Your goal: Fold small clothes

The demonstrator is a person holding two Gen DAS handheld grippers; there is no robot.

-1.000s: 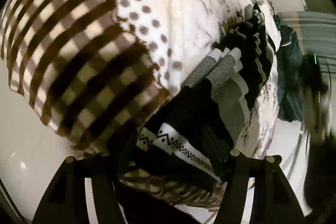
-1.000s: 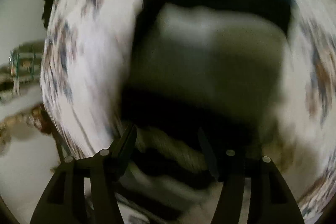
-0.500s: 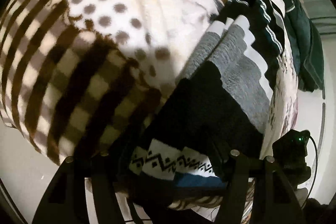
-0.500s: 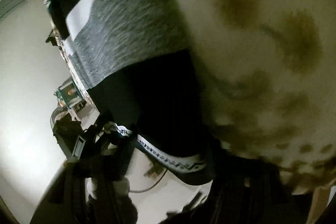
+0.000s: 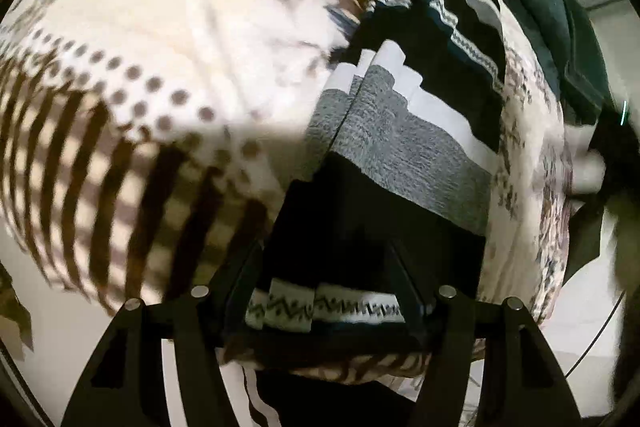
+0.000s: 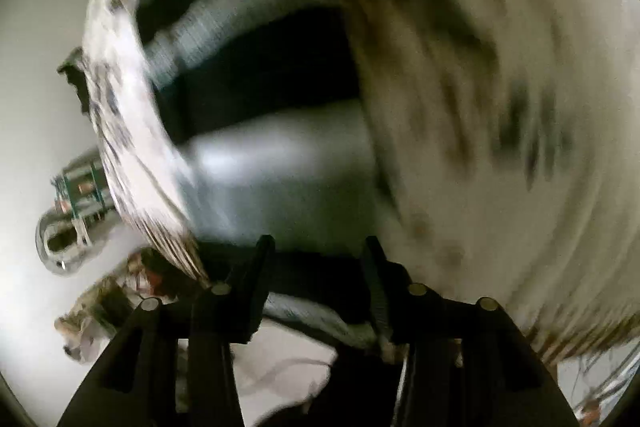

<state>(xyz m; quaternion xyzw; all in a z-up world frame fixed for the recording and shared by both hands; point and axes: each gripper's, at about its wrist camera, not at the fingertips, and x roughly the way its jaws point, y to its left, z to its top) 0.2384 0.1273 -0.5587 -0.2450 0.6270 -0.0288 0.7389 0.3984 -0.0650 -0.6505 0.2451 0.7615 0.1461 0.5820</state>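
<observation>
So my left claw has its fingers spread apart, one either side of the near end of the black garment, the one with a white zigzag-patterned band sitting right between my fingertips. Can't say the pads are actually pinching it, they just straddle it. All of this lies on the bed cover, cream with brown checks off to the left of the claw and dots a bit further up. Straight ahead of the claw, just past the black piece and touching it, is a grey-and-white folded piece, then further ahead a pile of dark clothes with striped trim. Far off to the right past the bed edge there's a dark green garment hanging or draped, hard to tell which.

Right claw next. This view is badly smeared, so take it loosely. Fingers are apart here too, with dark fabric lying between them at the tips; whether they touch it I honestly can't tell. To the left of the claw runs the flowered edge of the bed cover, ahead there's a pale grey patch of cloth and beyond it a black one and something ribbed grey. The patterned cream cover fills everything to the right of the claw.
</observation>
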